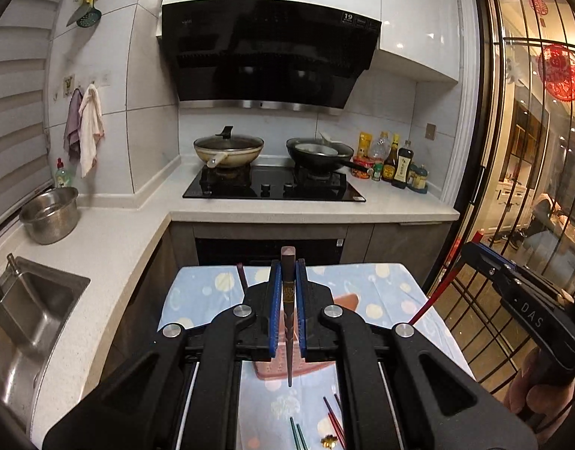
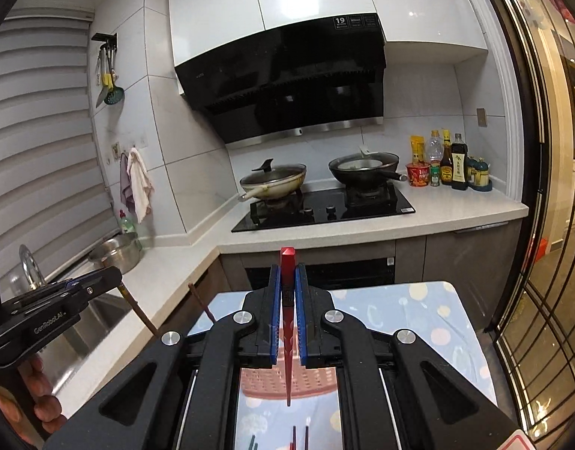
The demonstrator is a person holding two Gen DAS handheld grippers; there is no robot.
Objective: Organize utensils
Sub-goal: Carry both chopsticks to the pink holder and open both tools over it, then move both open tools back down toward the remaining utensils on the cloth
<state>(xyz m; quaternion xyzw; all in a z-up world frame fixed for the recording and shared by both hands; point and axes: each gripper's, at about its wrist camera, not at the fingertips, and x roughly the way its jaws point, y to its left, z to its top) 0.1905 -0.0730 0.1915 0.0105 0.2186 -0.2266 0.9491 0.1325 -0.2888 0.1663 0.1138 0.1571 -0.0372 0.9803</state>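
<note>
**Above the desk, one chopstick per gripper**

Above the desk [image 1: 381,292], the left gripper [image 1: 288,273] clamps a brown chopstick [image 1: 288,300] and the right gripper [image 2: 288,281] a red chopstick [image 2: 287,318] (both tips down), over the pink basket [image 2: 287,382]; more chopsticks [image 1: 334,420] lie nearer.

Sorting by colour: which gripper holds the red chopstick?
The right gripper clamps the red chopstick; the left gripper holds a dark brown chopstick instead.

Readable text: "19" on the sticker at the range hood [image 1: 268,52] top right corner. "DAS" on the right hand-held gripper [image 1: 471,251] body, "GenRobot.AI" on the left hand-held gripper [image 2: 114,275] body. Bottle labels too small.
</note>
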